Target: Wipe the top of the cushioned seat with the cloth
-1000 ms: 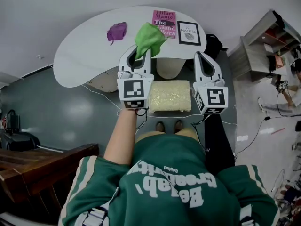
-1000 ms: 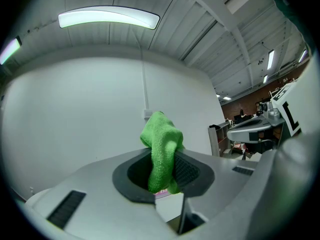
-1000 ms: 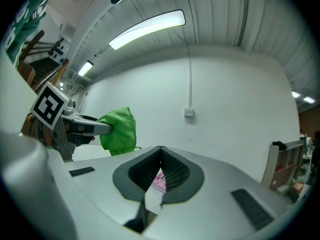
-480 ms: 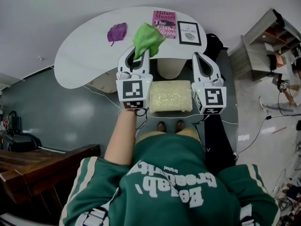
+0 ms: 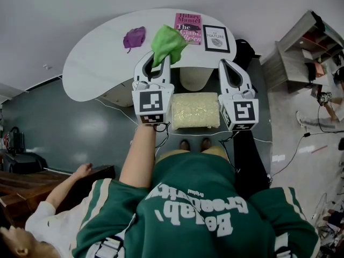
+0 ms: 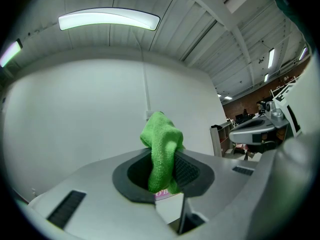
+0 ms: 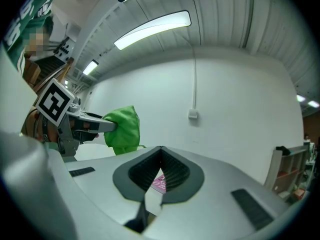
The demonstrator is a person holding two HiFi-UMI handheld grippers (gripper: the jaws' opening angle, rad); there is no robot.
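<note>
The cushioned seat (image 5: 194, 110), a pale yellow square pad, lies low between my two grippers, just ahead of the person's shoes. A bright green cloth (image 5: 167, 42) bunches up out of my left gripper (image 5: 161, 59), held in the air over the edge of the white table (image 5: 102, 63). In the left gripper view the cloth (image 6: 162, 151) is pinched between the jaws of the left gripper (image 6: 165, 159). My right gripper (image 5: 222, 62) hovers at the seat's right side, its jaws meeting at the tip with nothing in them (image 7: 161, 151). From there the green cloth (image 7: 122, 129) shows to the left.
On the table lie a purple cloth (image 5: 134, 36), a pink book (image 5: 188, 27) and a framed black-and-white book (image 5: 216, 37). A round stool (image 5: 193, 78) stands under the table edge. Another person (image 5: 48, 219) reaches by dark wooden furniture (image 5: 32, 181) at lower left. Shelving (image 5: 301, 52) stands at right.
Another person's arm and shoulder have come into the lower left of the head view. Both grippers have hardly moved; the cloth stays held.
</note>
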